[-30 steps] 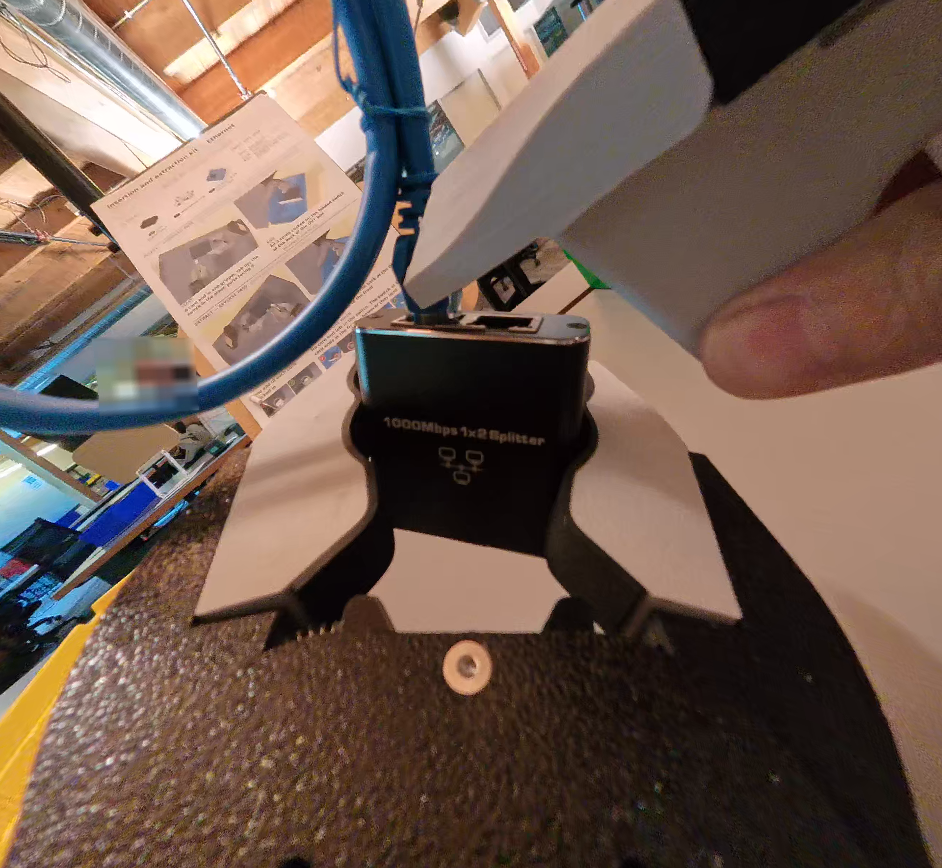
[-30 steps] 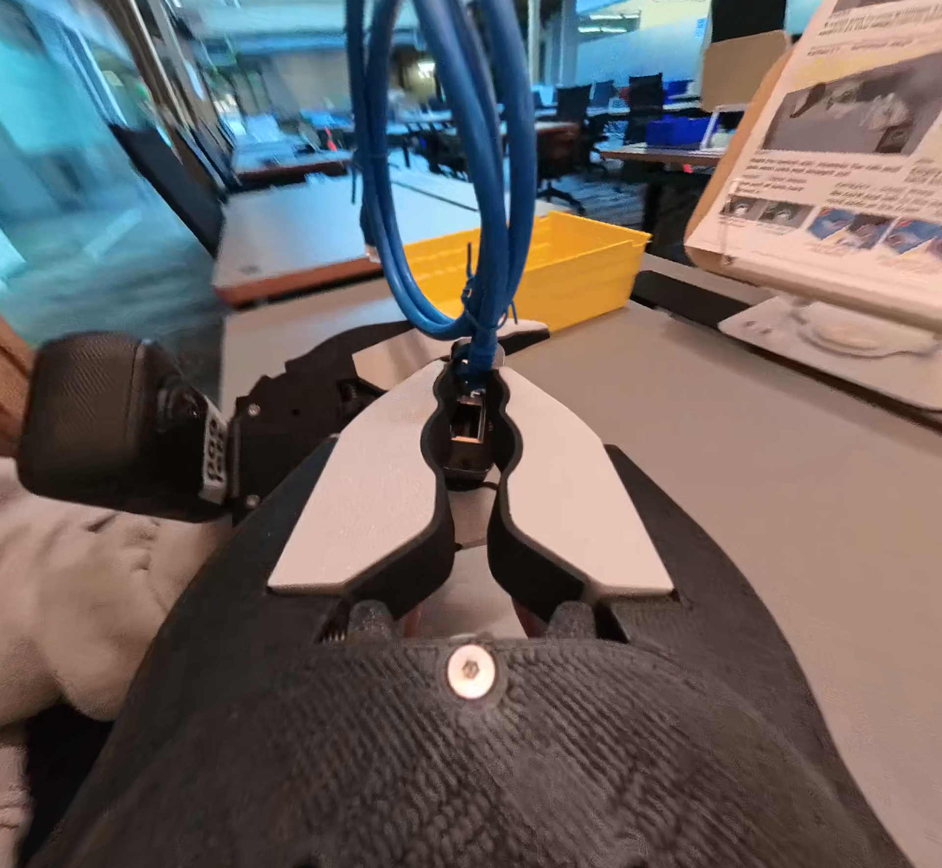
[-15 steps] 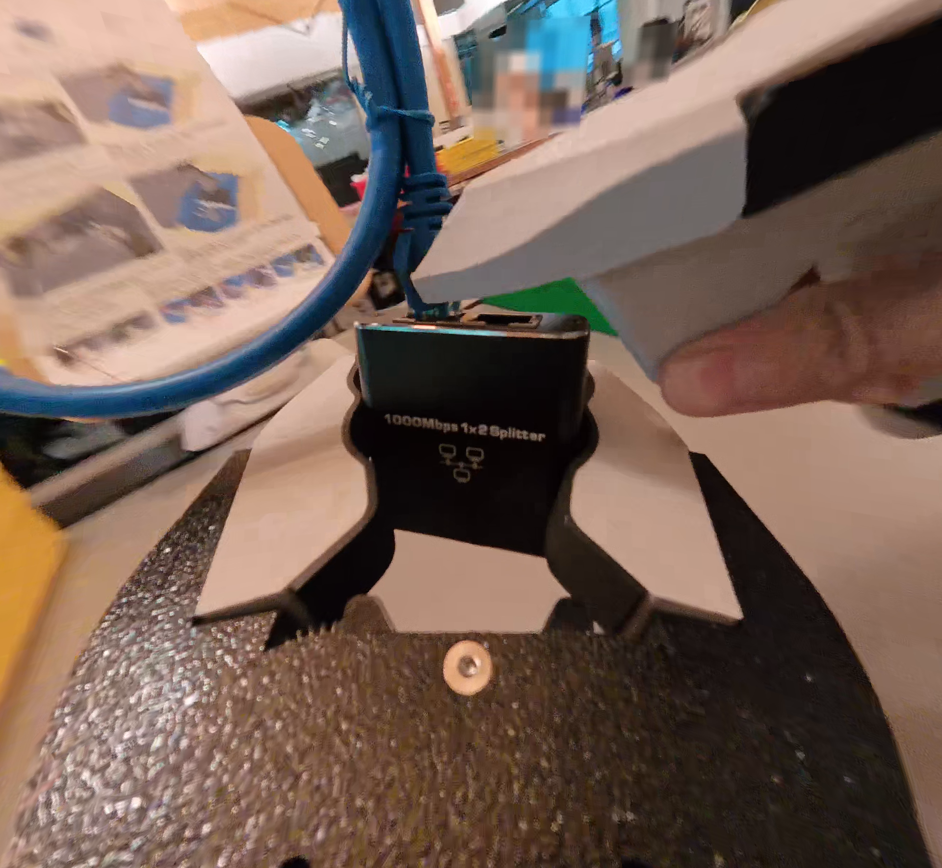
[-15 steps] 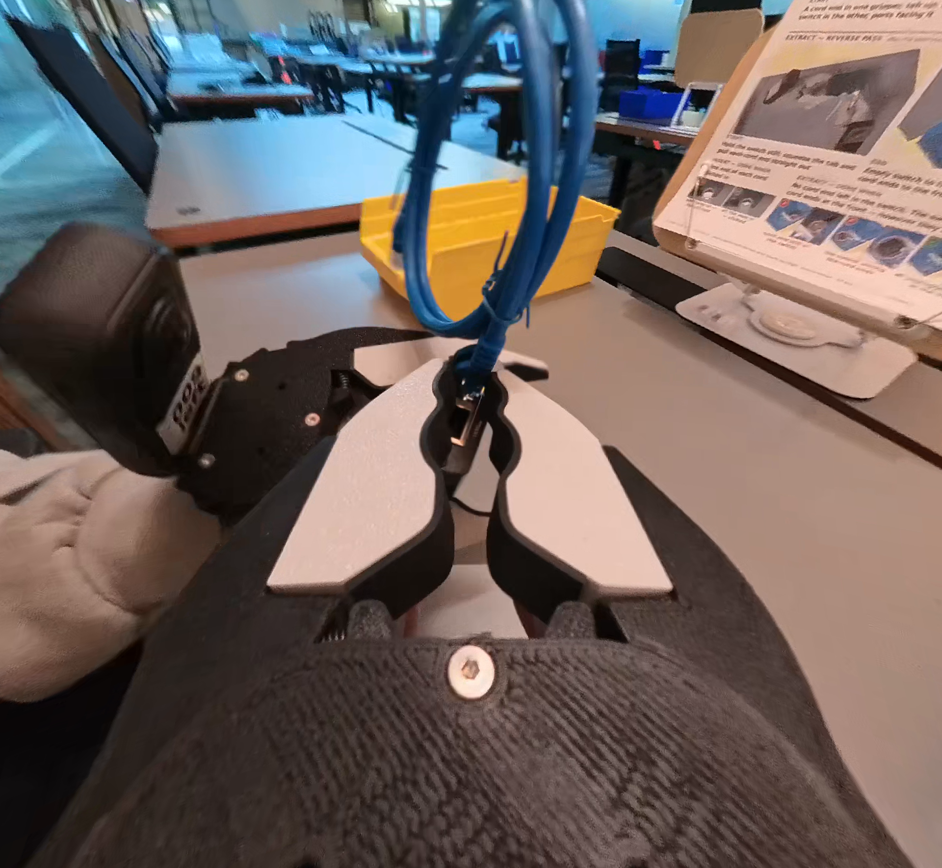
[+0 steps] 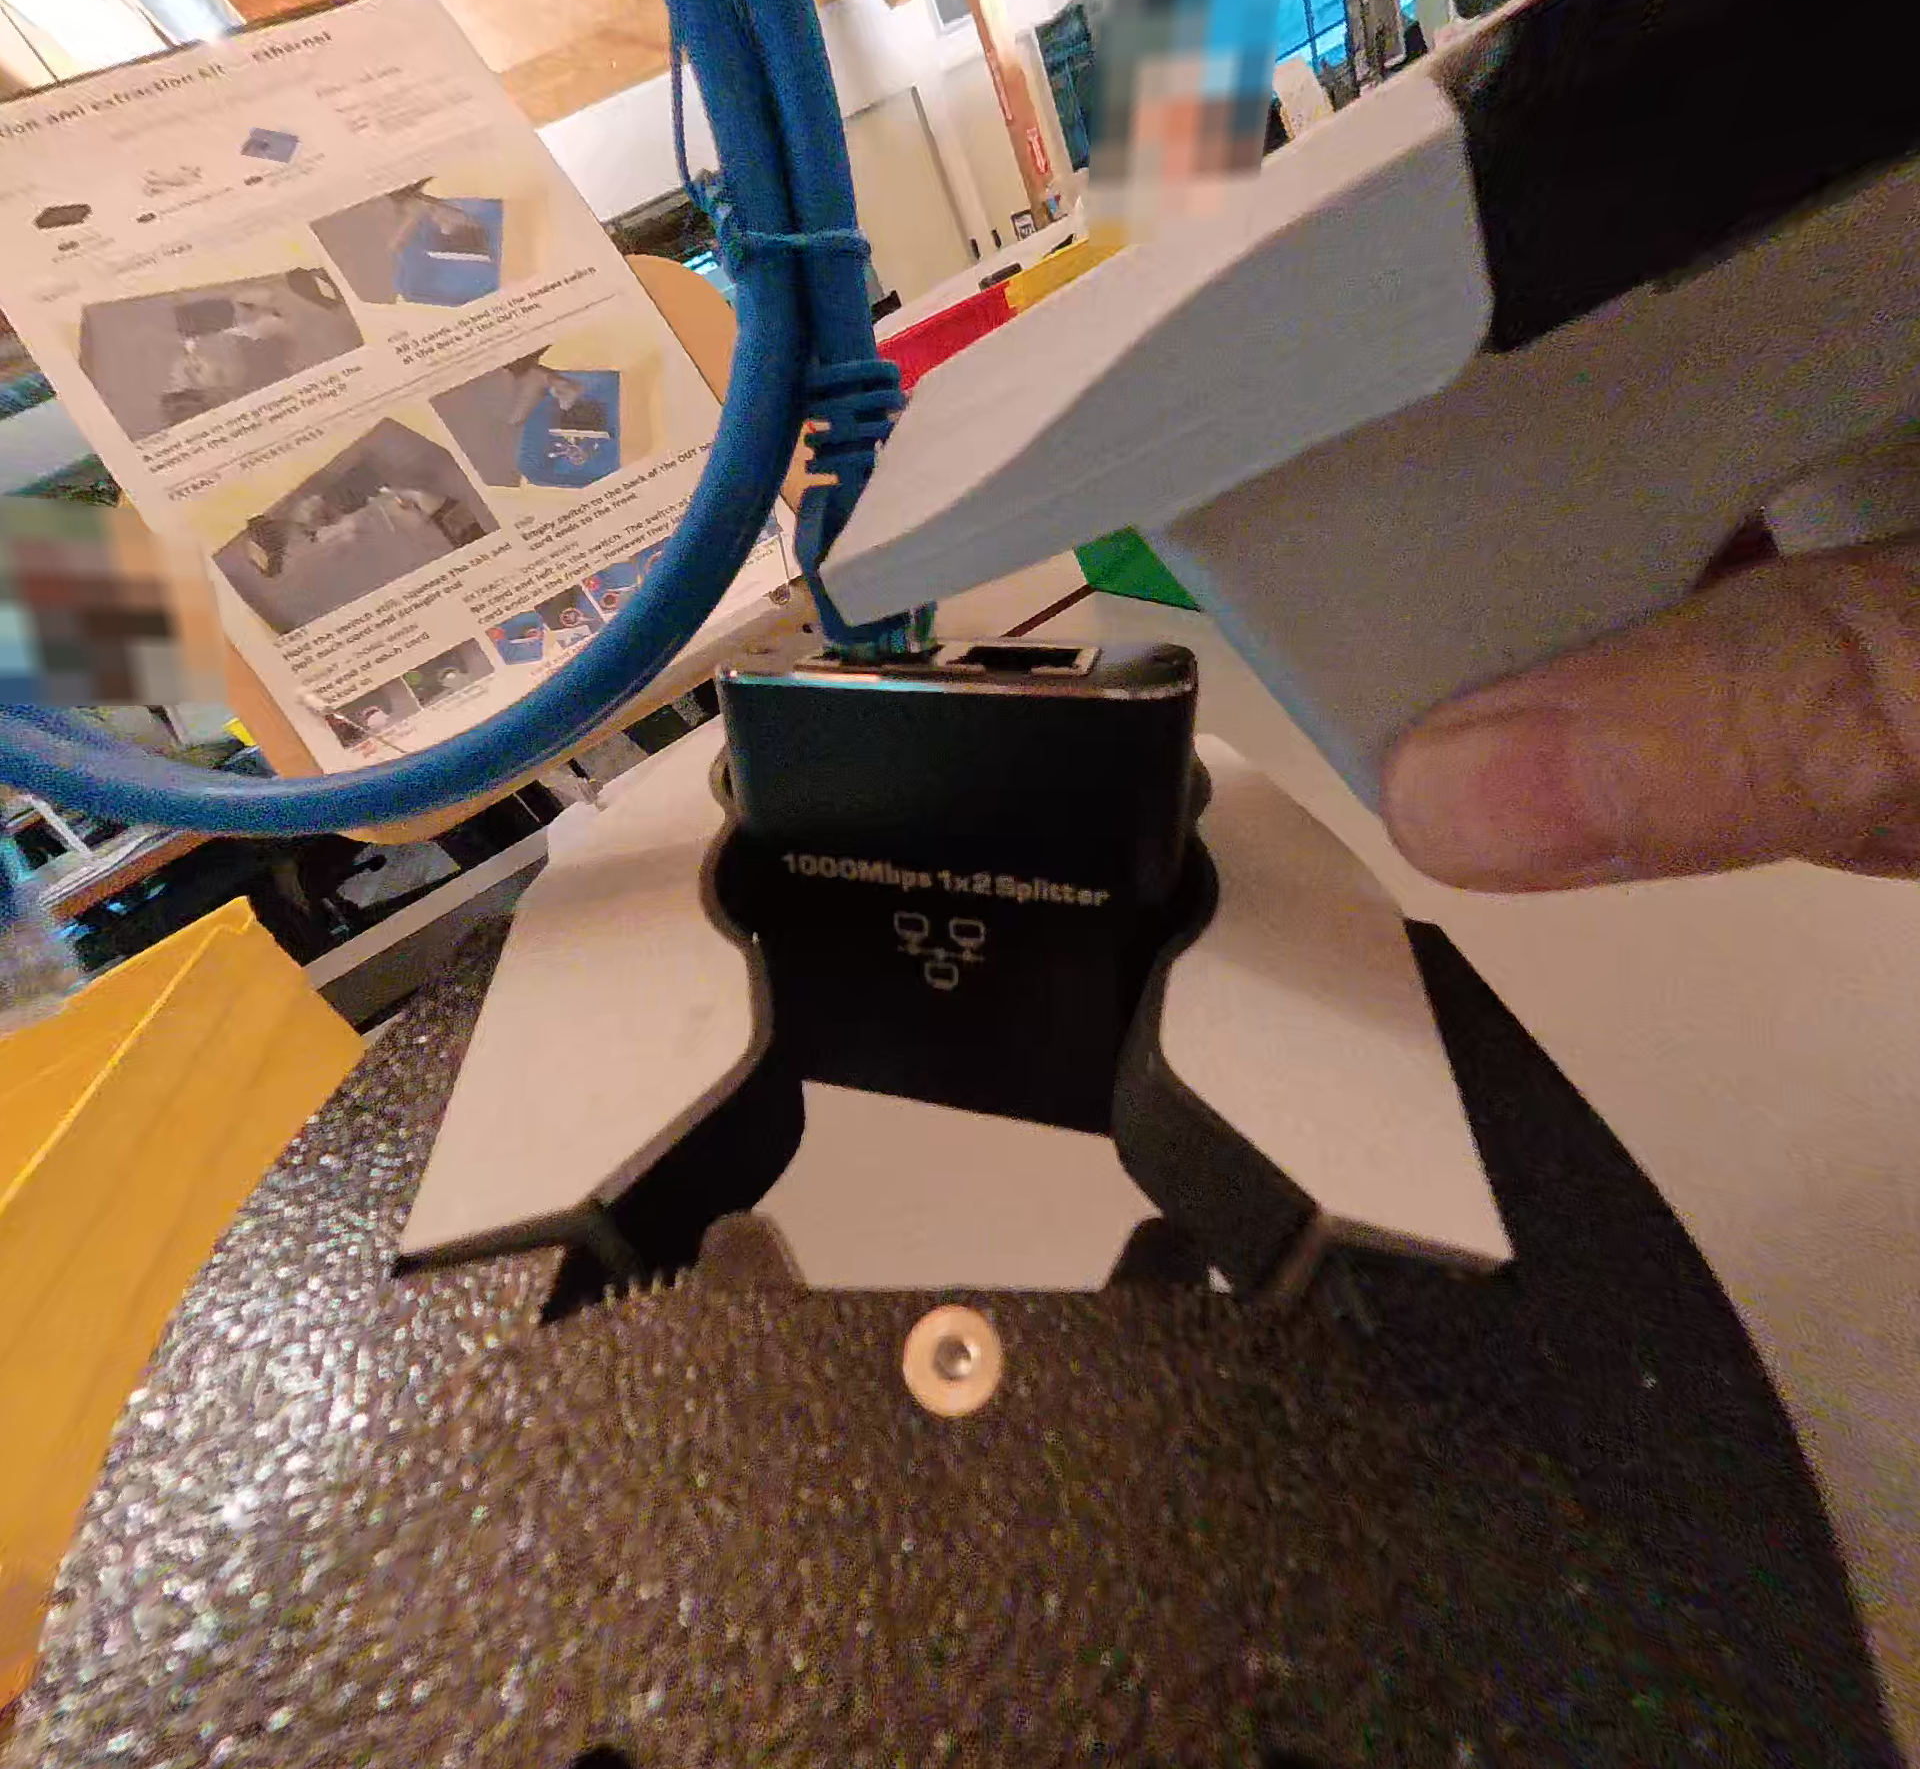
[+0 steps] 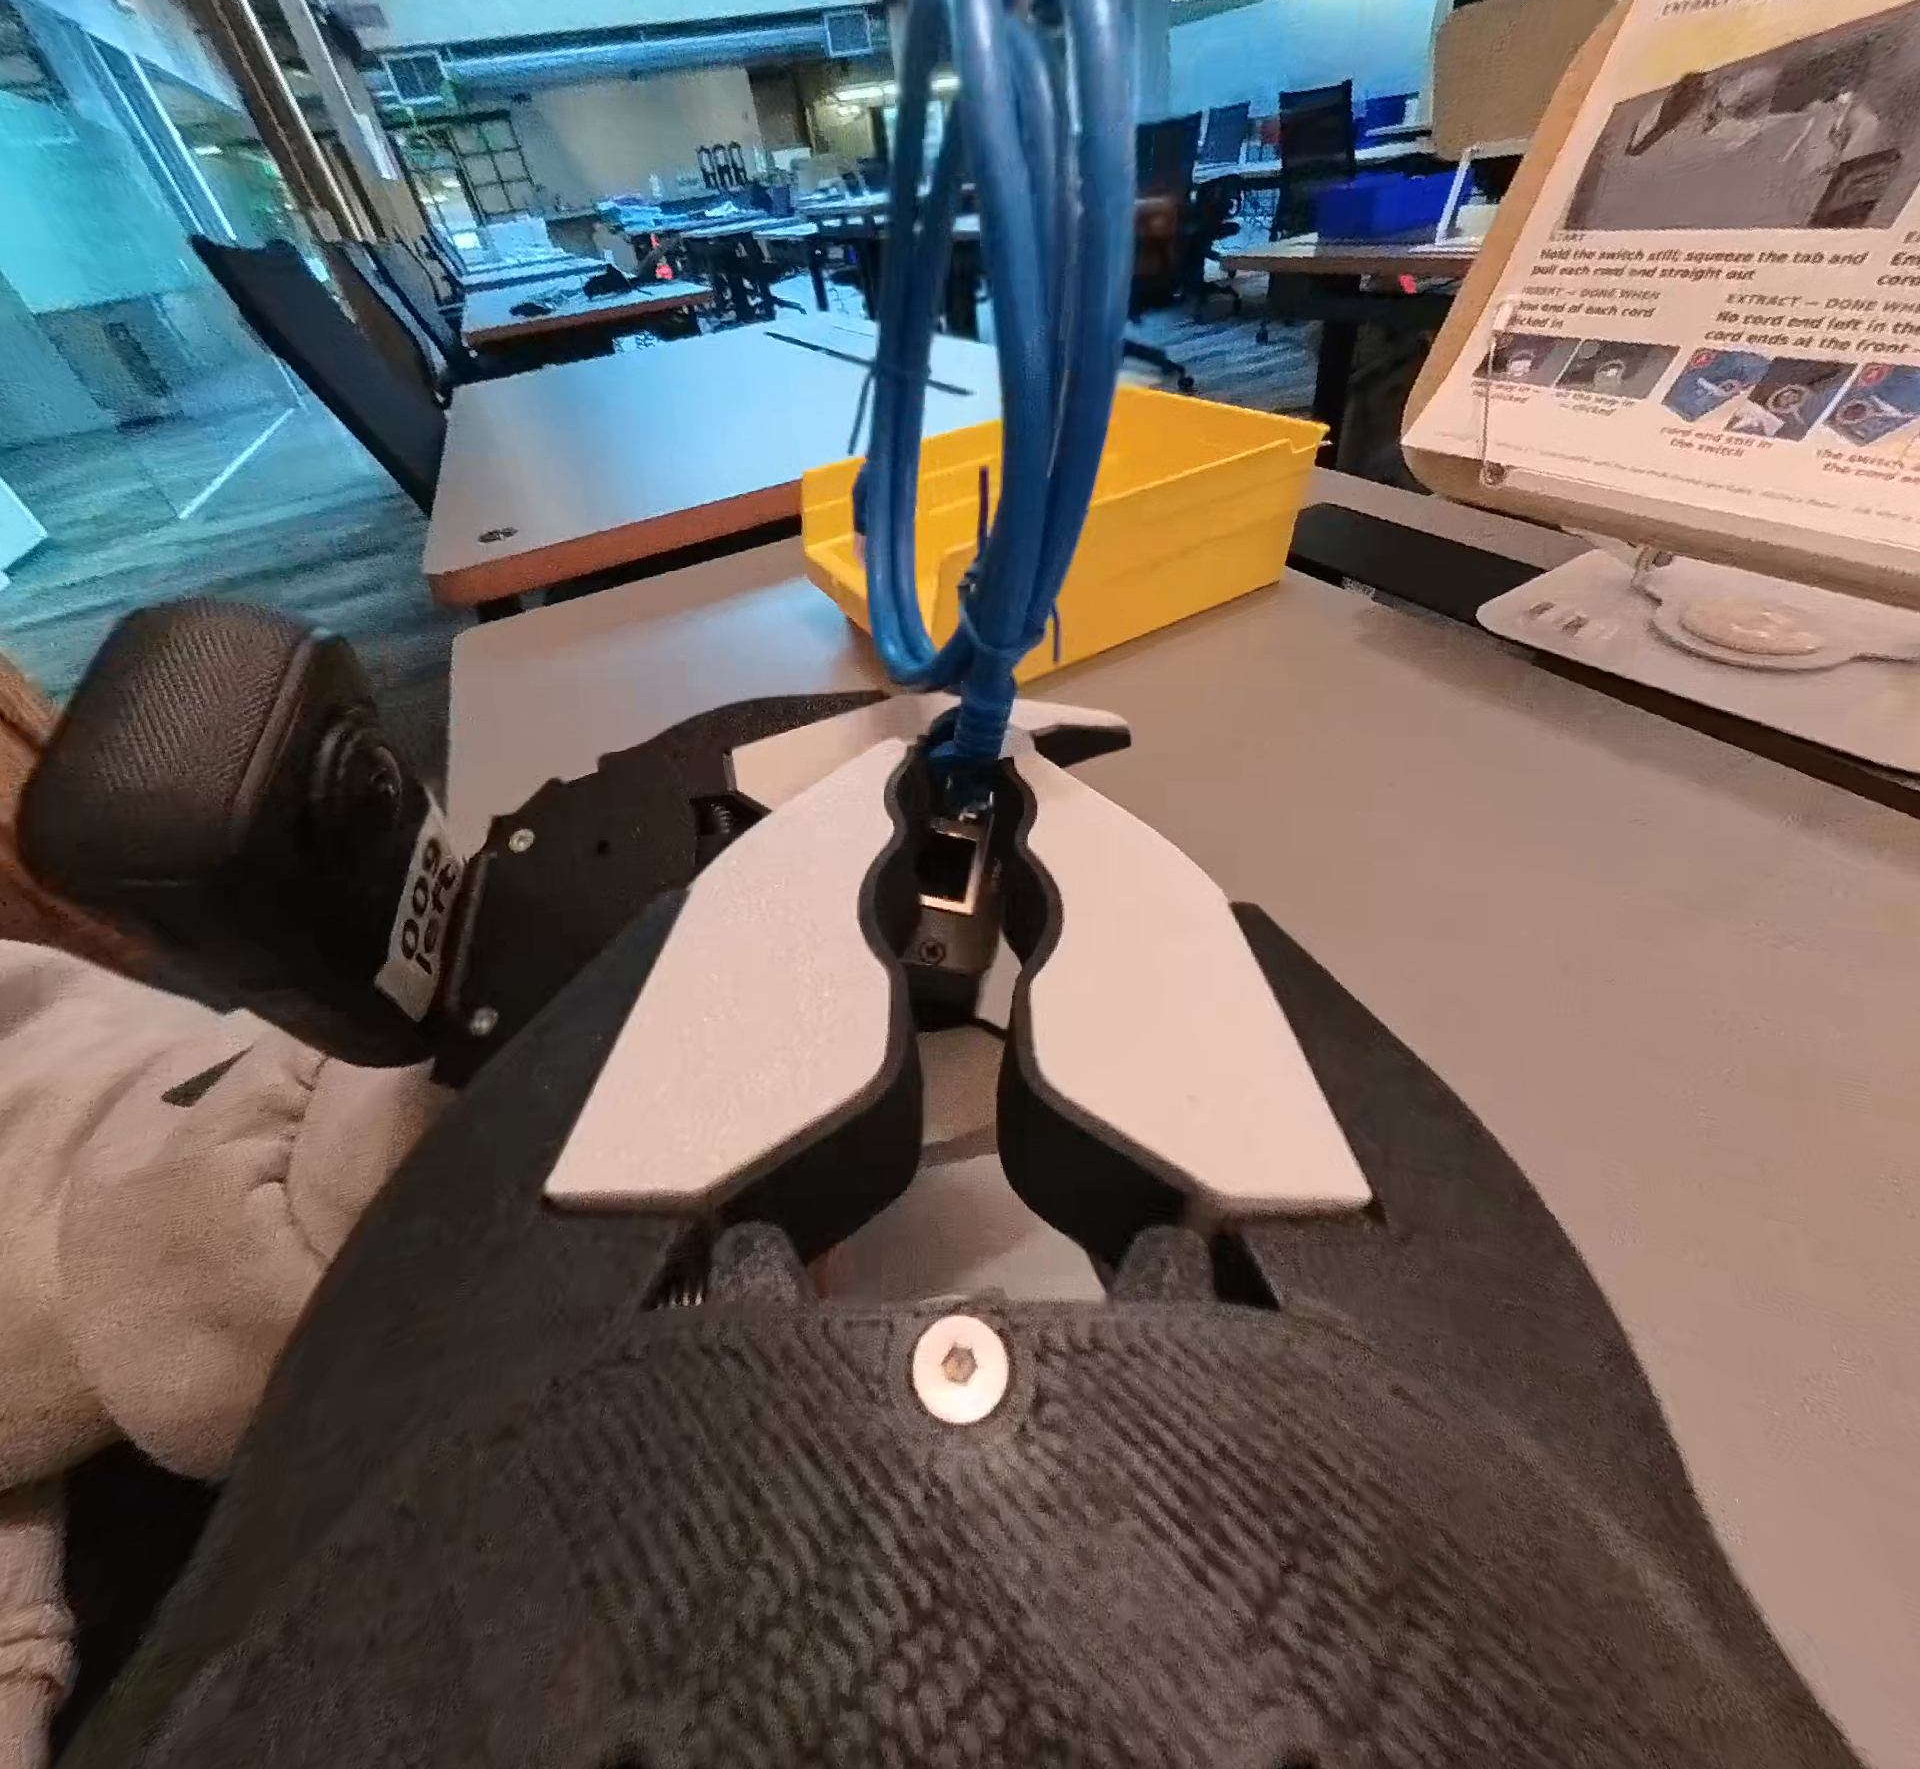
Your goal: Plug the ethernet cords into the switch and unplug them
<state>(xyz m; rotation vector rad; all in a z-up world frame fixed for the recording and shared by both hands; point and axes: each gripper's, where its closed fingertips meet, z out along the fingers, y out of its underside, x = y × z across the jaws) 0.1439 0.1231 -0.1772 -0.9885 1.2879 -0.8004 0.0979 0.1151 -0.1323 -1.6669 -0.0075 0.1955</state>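
My left gripper (image 5: 956, 784) is shut on the black switch (image 5: 956, 950) and holds it upright with its ports facing away. A coiled blue ethernet cord (image 5: 769, 285) is plugged into its left port; the right port is empty. In the right wrist view, my right gripper (image 6: 961, 758) is shut around the blue cord's plug (image 6: 977, 732) just above the switch (image 6: 951, 878). The cord loop (image 6: 997, 265) stands up beyond it. One white finger of the right gripper (image 5: 1143, 431) reaches in from the right in the left wrist view.
A yellow bin (image 6: 1143, 514) sits on the grey table (image 6: 1558, 992) behind the cord. An instruction sheet on a stand (image 6: 1714, 265) is at the right. A person's finger (image 5: 1662, 732) and sleeve (image 6: 156, 1148) are close by. One gripper's finger ends stand about 6 centimeters off the other's.
Both grippers have swung together with the switch and cord, so the background has shifted. The cord loop has swayed. Both grips are unchanged and the plug stays in the port.
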